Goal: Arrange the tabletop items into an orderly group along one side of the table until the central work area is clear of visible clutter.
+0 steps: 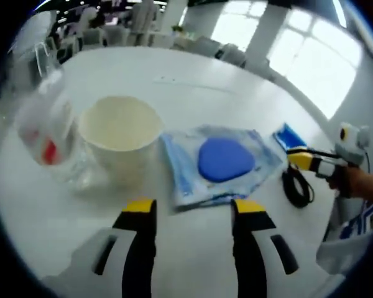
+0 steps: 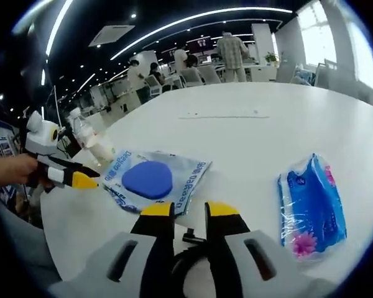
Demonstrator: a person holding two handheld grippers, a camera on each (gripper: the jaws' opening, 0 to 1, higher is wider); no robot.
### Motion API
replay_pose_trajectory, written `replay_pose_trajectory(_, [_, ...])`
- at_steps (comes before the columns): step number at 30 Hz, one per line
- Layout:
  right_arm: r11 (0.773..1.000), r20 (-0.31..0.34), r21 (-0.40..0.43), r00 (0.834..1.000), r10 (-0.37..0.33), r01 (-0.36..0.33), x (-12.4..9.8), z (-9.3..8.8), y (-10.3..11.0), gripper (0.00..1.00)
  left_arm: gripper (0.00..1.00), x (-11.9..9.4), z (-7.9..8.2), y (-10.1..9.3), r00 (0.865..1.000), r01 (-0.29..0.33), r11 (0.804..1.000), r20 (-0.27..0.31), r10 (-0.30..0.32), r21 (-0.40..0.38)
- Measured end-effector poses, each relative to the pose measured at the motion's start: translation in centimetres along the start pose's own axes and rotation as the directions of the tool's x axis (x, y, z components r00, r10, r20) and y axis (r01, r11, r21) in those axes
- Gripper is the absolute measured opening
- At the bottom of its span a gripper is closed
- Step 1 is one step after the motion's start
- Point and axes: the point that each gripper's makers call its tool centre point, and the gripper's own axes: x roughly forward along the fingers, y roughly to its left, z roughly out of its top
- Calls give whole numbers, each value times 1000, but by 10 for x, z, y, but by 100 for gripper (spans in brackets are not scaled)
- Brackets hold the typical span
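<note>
A white paper cup [image 1: 120, 133] stands beside a clear bottle with a red label [image 1: 46, 146] on the white table [image 1: 193, 81]. Right of the cup lies a blue-and-white pouch [image 1: 221, 161] [image 2: 150, 179]. My left gripper [image 1: 194, 208] is open just short of the cup and pouch, holding nothing. A blue tissue pack [image 2: 311, 205] [image 1: 287, 135] lies flat. My right gripper [image 2: 189, 210] stands with a narrow gap between its jaws, over a black cable [image 2: 185, 251] [image 1: 296, 186] that runs beneath them. The right gripper [image 1: 311, 161] enters the left gripper view from the right; the left gripper [image 2: 81, 180] enters the right gripper view from the left.
The table [image 2: 248, 124] is bare beyond the items, up to its curved far edge. A hand [image 2: 12, 167] holds the left gripper. People [image 2: 233, 53] and chairs [image 2: 193, 76] stand far behind. Bright windows [image 1: 311, 56] lie past the table.
</note>
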Motion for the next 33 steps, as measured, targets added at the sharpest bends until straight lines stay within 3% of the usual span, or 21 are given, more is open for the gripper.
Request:
replay_pose_trajectory(3, [1000, 11, -16, 1000, 6, -5, -7, 3, 1, 22, 46, -9, -3, -5, 1000, 4, 1000, 22, -4, -11])
replay_pose_trajectory(7, [998, 6, -64, 1000, 15, -15, -14, 5, 3, 27, 51, -25, 1, -14, 998, 7, 999, 69, -10, 37])
replay_pose_trajectory(12, [995, 8, -104, 1000, 12, -11, -26, 10, 1, 32, 59, -53, 12, -28, 984, 39, 999, 170, -45, 37])
replay_pose_trajectory(23, [991, 27, -133, 999, -18, 22, -52, 18, -6, 45, 72, -101, 12, -36, 970, 18, 994, 241, -43, 106])
replay_pose_trajectory(31, [983, -24, -175, 998, -55, 50, -64, 17, -23, 52, 82, -137, 3, -32, 963, -22, 988, 269, -21, 153])
replay_pose_trajectory(33, [983, -33, -177, 998, -56, 50, -66, 15, -25, 54, 83, -147, 2, -31, 956, -38, 983, 293, -17, 181])
